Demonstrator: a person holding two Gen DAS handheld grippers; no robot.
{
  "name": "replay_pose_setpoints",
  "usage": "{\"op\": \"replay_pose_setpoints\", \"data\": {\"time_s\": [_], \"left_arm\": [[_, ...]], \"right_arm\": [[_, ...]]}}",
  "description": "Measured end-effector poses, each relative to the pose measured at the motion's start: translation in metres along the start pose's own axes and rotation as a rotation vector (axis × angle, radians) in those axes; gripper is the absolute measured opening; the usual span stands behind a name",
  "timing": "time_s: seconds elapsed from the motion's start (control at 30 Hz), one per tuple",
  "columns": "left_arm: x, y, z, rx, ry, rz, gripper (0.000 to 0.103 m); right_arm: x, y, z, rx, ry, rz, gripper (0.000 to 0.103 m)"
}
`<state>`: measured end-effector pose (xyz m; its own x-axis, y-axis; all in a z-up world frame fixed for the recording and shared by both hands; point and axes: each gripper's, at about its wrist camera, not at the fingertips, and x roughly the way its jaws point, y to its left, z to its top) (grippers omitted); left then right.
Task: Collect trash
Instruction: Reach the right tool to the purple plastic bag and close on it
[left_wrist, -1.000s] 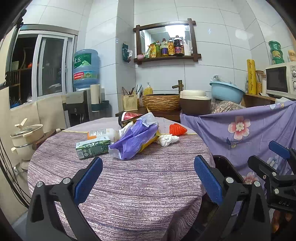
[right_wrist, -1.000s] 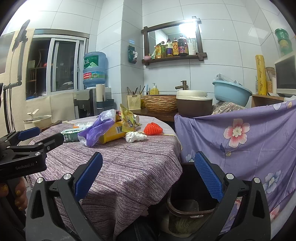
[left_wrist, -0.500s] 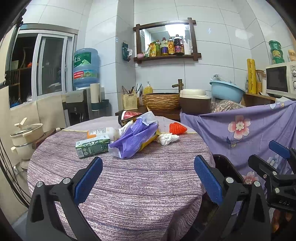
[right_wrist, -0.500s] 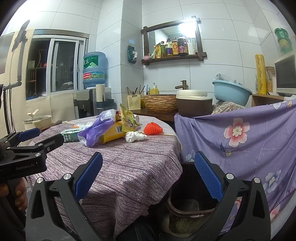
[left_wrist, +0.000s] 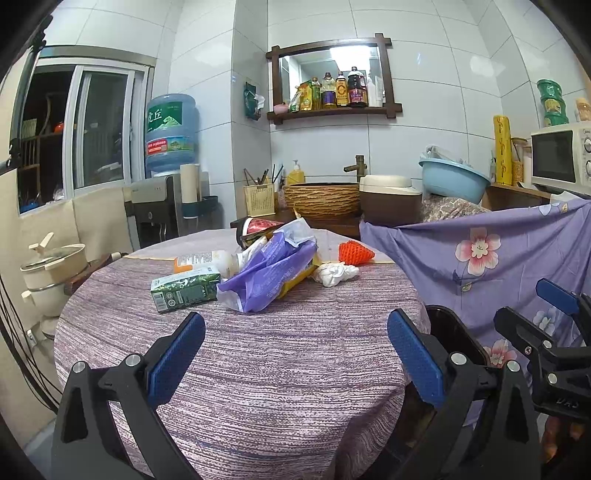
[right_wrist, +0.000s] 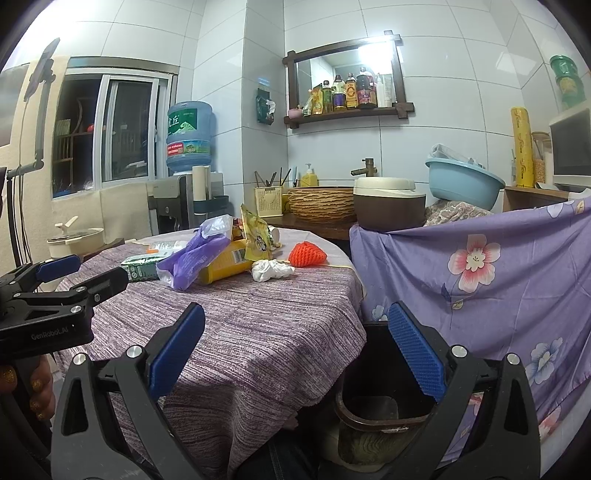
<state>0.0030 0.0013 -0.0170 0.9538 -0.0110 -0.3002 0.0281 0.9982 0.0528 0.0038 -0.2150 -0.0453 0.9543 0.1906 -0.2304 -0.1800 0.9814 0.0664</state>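
Trash lies in a heap at the far side of the round table (left_wrist: 258, 362): a green carton (left_wrist: 184, 288), a purple plastic bag (left_wrist: 269, 273), a crumpled white tissue (left_wrist: 334, 274), an orange foam net (left_wrist: 354, 253) and a yellow packet (right_wrist: 223, 260). A dark trash bin (right_wrist: 373, 406) stands on the floor right of the table. My left gripper (left_wrist: 295, 354) is open and empty, above the table's near part. My right gripper (right_wrist: 295, 347) is open and empty, above the table's right edge and the bin.
A purple flowered cloth (right_wrist: 480, 280) hangs close on the right, behind the bin. A counter behind the table carries a woven basket (left_wrist: 321, 199), a rice cooker (left_wrist: 388, 199) and a blue basin (left_wrist: 452, 181). A water dispenser (left_wrist: 166, 177) and a pot (left_wrist: 51, 266) stand left.
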Motion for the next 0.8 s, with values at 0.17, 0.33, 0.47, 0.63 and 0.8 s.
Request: {"op": "replay_pose_setpoints", "data": {"time_s": [0.17, 0.33, 0.47, 0.63, 0.8], "left_arm": [[0.002, 0.002, -0.001, -0.001, 0.017, -0.003, 0.098], [0.010, 0.009, -0.006, -0.006, 0.075, -0.021, 0.098], [0.018, 0.018, -0.011, -0.006, 0.127, -0.040, 0.098], [0.034, 0.040, -0.015, -0.042, 0.192, -0.054, 0.098], [0.050, 0.066, -0.011, -0.037, 0.226, -0.018, 0.098]], "right_arm": [[0.004, -0.001, -0.001, 0.002, 0.013, 0.001, 0.098], [0.017, -0.003, -0.002, 0.004, 0.055, -0.006, 0.098], [0.035, -0.003, -0.005, 0.000, 0.111, 0.011, 0.098], [0.070, 0.009, -0.001, -0.018, 0.182, 0.079, 0.098], [0.110, 0.036, 0.012, -0.065, 0.216, 0.157, 0.098]]}}
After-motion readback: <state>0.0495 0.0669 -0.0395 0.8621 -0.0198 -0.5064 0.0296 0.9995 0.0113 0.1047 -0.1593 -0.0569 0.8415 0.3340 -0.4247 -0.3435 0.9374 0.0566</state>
